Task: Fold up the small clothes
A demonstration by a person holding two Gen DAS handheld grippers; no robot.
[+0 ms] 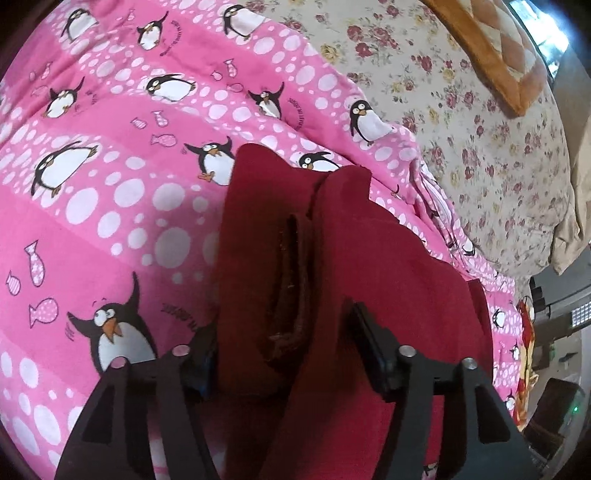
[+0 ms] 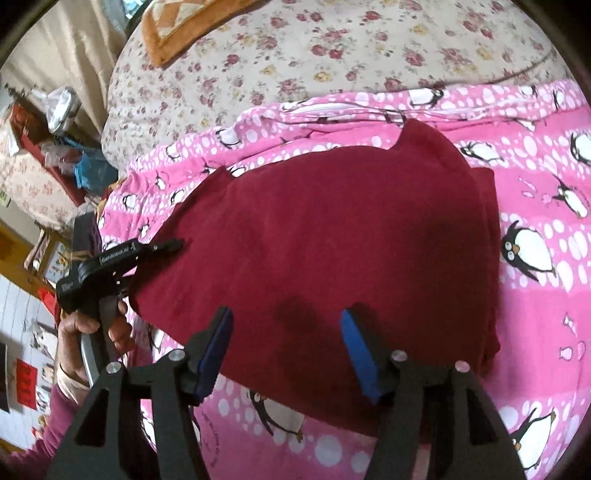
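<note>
Garment: a dark red garment (image 2: 332, 236) lies spread on the pink penguin-print cover (image 2: 535, 295), partly folded, with a doubled edge along its right side in the right wrist view.
Bed: the cover lies over a floral sheet (image 2: 295, 55); an orange-bordered cushion (image 2: 170, 33) rests at the far end of the sheet.
Left tongs (image 1: 284, 354): in the left wrist view a thick bunched fold of the red cloth fills the gap between the two fingers, and both pads press against it, so the tongs pinch the garment's edge.
Left tongs, outside view: in the right wrist view they (image 2: 177, 245) sit at the garment's left edge, held by a hand (image 2: 88, 332) with a dark pink sleeve (image 2: 37, 424).
Right tongs (image 2: 288, 350): spread apart, blue pads (image 2: 360, 354) visible, poised above the near edge of the garment; nothing is pinched between them.
Surroundings: cluttered furniture and a curtain stand beyond the bed's left side in the right wrist view.
</note>
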